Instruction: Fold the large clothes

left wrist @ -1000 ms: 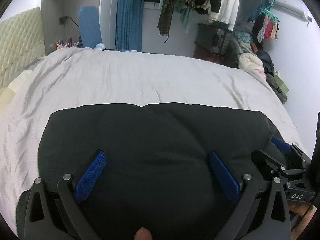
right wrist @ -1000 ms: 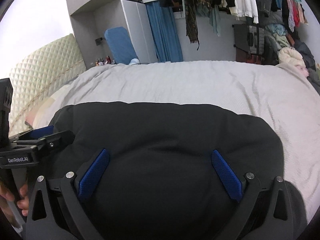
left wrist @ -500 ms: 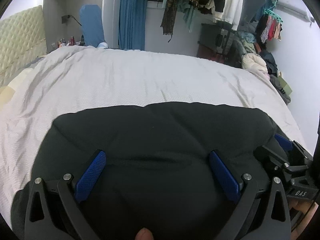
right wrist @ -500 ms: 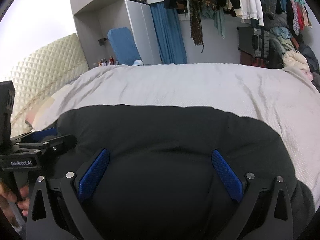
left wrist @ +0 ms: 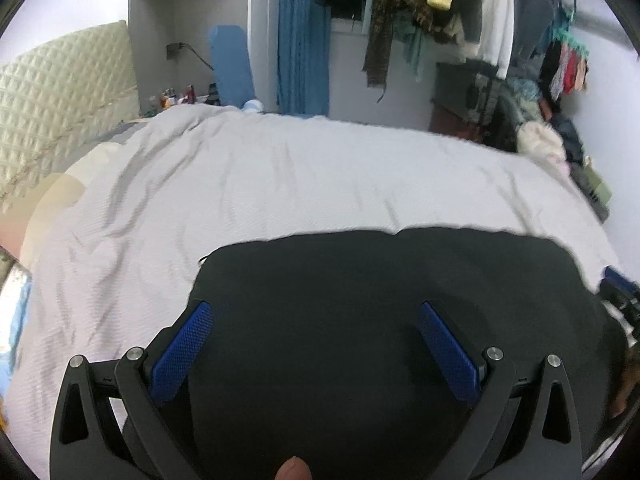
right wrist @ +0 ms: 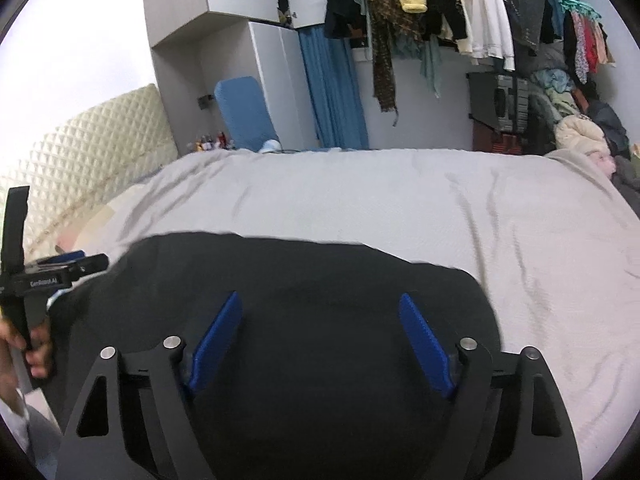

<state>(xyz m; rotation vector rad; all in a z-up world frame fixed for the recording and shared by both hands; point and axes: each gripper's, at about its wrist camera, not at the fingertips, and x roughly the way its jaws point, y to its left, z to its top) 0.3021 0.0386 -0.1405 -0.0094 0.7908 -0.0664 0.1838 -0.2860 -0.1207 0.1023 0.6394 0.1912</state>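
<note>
A black garment point(left wrist: 400, 320) lies folded into a broad flat shape on the near part of the bed point(left wrist: 300, 184). My left gripper point(left wrist: 315, 308) hangs open above its left part, its blue pads wide apart and its left pad near the garment's left edge. It also shows from the side as the left gripper point(right wrist: 60, 268), held by a hand. My right gripper point(right wrist: 320, 298) is over the black garment point(right wrist: 320, 360) toward its right side. Its jaws are closing, with cloth lying between them but the pads point(right wrist: 218, 340) not pressing on it.
A pale grey wrinkled sheet point(right wrist: 400, 200) covers the bed beyond the garment. A quilted headboard point(right wrist: 80, 160) stands at left. Hanging clothes point(right wrist: 440, 8), a blue curtain point(right wrist: 332, 96) and a pile of laundry point(right wrist: 580, 132) line the far wall.
The right gripper's pads have come closer together. The left view has swung left, so more sheet shows beside the garment's left edge. The right view has shifted toward the garment's right edge.
</note>
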